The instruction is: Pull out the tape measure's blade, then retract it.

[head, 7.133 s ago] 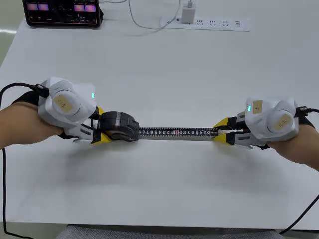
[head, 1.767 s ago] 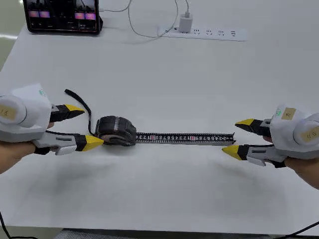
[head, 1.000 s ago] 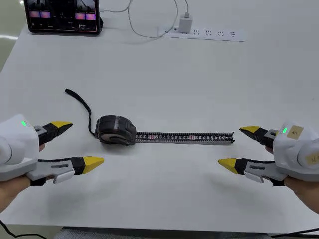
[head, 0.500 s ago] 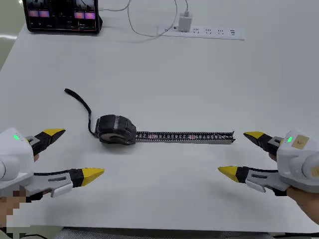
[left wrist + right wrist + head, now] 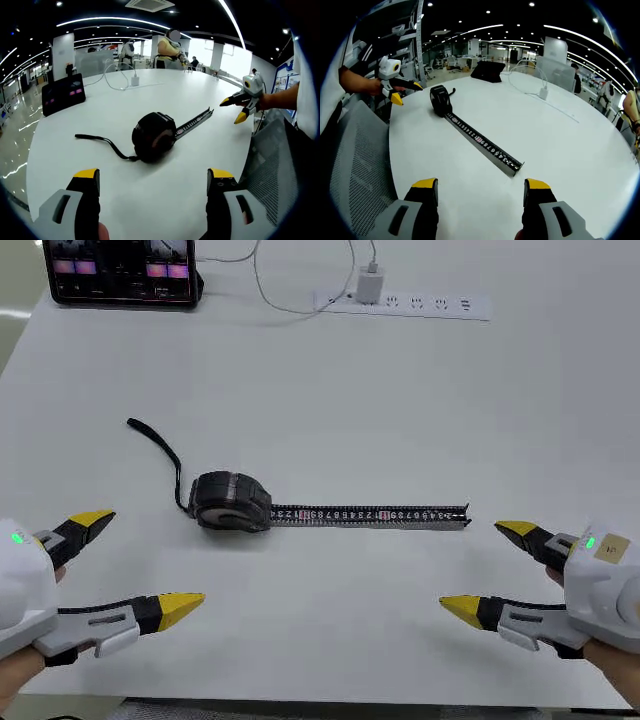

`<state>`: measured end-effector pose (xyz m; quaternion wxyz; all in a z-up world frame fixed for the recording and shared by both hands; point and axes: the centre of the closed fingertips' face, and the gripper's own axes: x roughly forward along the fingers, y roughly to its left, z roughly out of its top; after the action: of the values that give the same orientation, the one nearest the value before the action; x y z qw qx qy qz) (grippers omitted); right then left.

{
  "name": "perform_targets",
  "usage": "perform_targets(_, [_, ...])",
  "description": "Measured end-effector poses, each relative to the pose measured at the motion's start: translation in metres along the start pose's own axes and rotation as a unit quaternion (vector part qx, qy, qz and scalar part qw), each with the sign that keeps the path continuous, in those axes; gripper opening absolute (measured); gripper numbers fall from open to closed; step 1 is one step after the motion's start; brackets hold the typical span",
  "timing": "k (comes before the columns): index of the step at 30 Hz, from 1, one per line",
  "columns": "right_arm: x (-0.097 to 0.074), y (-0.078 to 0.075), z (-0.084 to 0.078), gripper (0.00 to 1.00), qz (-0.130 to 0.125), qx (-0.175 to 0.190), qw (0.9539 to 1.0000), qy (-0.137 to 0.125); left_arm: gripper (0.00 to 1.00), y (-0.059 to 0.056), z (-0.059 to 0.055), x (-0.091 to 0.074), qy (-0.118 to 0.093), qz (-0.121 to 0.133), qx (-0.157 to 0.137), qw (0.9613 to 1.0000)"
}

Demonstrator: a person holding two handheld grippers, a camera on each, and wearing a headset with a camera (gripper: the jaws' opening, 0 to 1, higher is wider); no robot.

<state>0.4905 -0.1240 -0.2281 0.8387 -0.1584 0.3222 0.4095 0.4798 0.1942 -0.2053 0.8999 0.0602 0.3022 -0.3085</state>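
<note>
A black tape measure case (image 5: 231,502) (image 5: 153,136) (image 5: 440,100) lies on the white table with its blade (image 5: 370,515) (image 5: 194,121) (image 5: 482,143) drawn out flat to the right. A black wrist strap (image 5: 160,452) (image 5: 102,142) trails off its left side. My left gripper (image 5: 140,565) (image 5: 152,176) is open at the near left, well short of the case and empty. At the near right my right gripper (image 5: 495,568) (image 5: 481,184) is open too, just off the blade's hooked tip (image 5: 465,513) (image 5: 517,166), touching nothing.
A white power strip (image 5: 405,304) with a plugged charger and cable lies at the table's far edge. A dark tablet-like device (image 5: 120,268) (image 5: 63,93) stands at the far left. A grey mesh chair (image 5: 355,165) sits by the near edge. People stand far off in the room.
Both grippers have let go of the tape measure and drawn back toward the near edge, jaws wide. The case and extended blade stay put on the table.
</note>
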Motion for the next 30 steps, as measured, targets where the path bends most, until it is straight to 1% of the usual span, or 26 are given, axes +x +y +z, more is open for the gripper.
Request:
perform_targets(8, [-0.006,0.008,-0.004,0.75,0.001,0.016,0.9998,-0.007,0.90,-0.007,-0.008,-0.006,0.004,-0.003,-0.009,0.9999])
perform_targets(10, [-0.008,0.010,-0.005,0.77,0.000,0.015,0.9999,-0.007,0.92,-0.008,-0.010,-0.008,0.005,-0.002,-0.009,0.9999])
perform_targets(11, [-0.009,0.008,-0.006,0.77,-0.004,0.024,0.9996,-0.010,0.92,-0.009,-0.010,-0.008,0.003,-0.003,-0.015,0.9999])
perform_targets(12, [-0.010,0.009,-0.004,0.78,-0.003,0.037,0.9992,-0.017,0.93,-0.010,-0.010,-0.009,0.002,-0.003,-0.019,0.9998])
perform_targets(13, [-0.011,0.009,-0.005,0.79,-0.002,0.041,0.9990,-0.019,0.93,-0.010,-0.011,-0.009,0.002,-0.002,-0.019,0.9998])
perform_targets(15, [-0.012,0.010,-0.009,0.80,-0.006,0.031,0.9994,-0.011,0.94,-0.012,-0.012,-0.009,0.003,-0.003,-0.018,0.9998])
perform_targets(17, [-0.014,0.012,-0.008,0.81,-0.005,0.040,0.9991,-0.016,0.94,-0.014,-0.011,-0.010,0.001,-0.001,-0.018,0.9998])
perform_targets(19, [-0.017,0.012,-0.007,0.84,-0.008,0.043,0.9988,-0.023,0.94,-0.014,-0.010,-0.010,-0.002,0.000,-0.023,0.9997])
perform_targets(20, [-0.017,0.013,-0.008,0.84,-0.009,0.044,0.9987,-0.022,0.94,-0.014,-0.011,-0.010,-0.003,0.002,-0.025,0.9997])
perform_targets(22, [-0.019,0.011,-0.006,0.84,-0.018,0.045,0.9983,-0.032,0.94,-0.016,-0.012,-0.011,-0.006,0.002,-0.032,0.9995])
perform_targets(24, [-0.019,0.010,-0.006,0.85,-0.020,0.049,0.9980,-0.033,0.95,-0.017,-0.014,-0.011,-0.004,0.002,-0.035,0.9994])
perform_targets(30, [-0.019,0.014,-0.008,0.85,-0.023,0.056,0.9976,-0.036,0.95,-0.017,-0.015,-0.014,-0.006,0.006,-0.044,0.9990])
